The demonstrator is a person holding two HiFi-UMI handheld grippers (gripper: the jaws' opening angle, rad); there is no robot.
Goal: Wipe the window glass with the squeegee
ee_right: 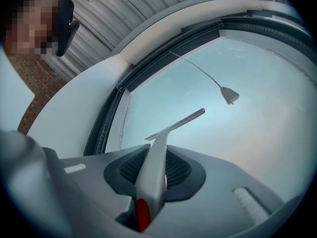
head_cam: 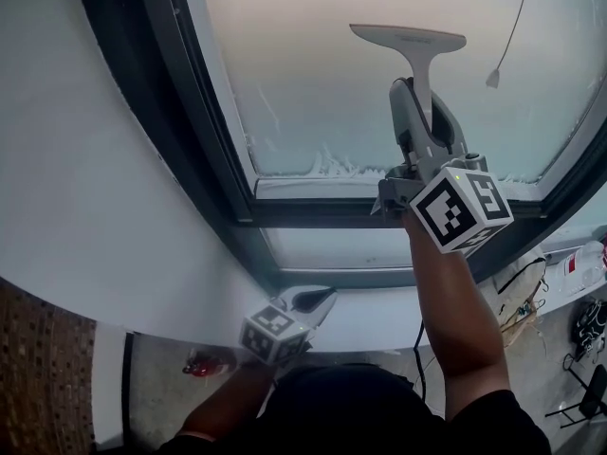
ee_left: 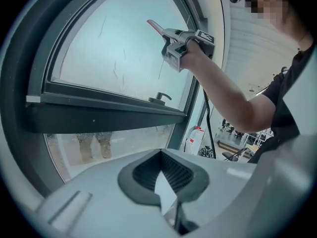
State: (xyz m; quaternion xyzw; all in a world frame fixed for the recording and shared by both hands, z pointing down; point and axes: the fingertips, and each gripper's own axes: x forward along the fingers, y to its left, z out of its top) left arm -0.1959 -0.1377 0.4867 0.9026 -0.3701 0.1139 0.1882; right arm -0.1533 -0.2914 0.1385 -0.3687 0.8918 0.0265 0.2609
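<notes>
The squeegee (head_cam: 410, 44) is white with a wide blade, and it rests against the frosted window glass (head_cam: 322, 83) high in the upper pane. My right gripper (head_cam: 423, 112) is raised on an outstretched arm and is shut on the squeegee's handle. In the right gripper view the handle (ee_right: 153, 165) runs up between the jaws to the blade, which lies on the glass (ee_right: 247, 148). My left gripper (head_cam: 321, 299) hangs low near the white sill, shut with nothing seen in it. The left gripper view shows the raised squeegee (ee_left: 155, 27) from below.
A dark window frame (head_cam: 379, 213) separates the upper pane from a lower pane (head_cam: 332, 247). A blind cord with a weight (head_cam: 493, 79) hangs at the right of the glass. A window handle (ee_left: 161, 97) sits on the frame. Cables and clutter (head_cam: 569, 301) lie on the floor at the right.
</notes>
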